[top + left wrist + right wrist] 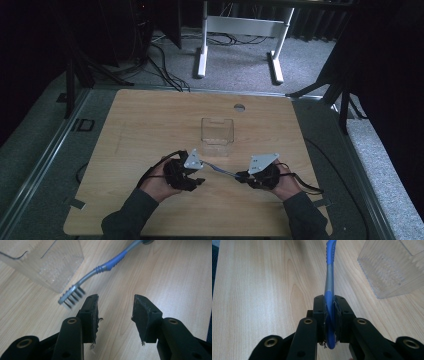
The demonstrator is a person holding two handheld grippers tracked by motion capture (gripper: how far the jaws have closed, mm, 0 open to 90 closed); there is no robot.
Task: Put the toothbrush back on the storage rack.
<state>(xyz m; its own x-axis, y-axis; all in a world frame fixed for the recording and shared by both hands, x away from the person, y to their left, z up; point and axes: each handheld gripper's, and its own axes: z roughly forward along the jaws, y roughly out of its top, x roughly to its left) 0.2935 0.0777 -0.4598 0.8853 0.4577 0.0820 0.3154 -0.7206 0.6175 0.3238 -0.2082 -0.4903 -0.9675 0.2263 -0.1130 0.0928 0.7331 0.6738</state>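
Toothbrush sat clamped by right claw; left claw gaped half-open, empty. Risk: bristles snagging clear container rim, tipping it.

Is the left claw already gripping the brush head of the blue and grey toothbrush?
No, the left claw stands open, with the blue and grey plastic toothbrush beyond its tips, untouched.

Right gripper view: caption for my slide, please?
Right gripper clamps a blue-grey toothbrush handle beside a clear container.
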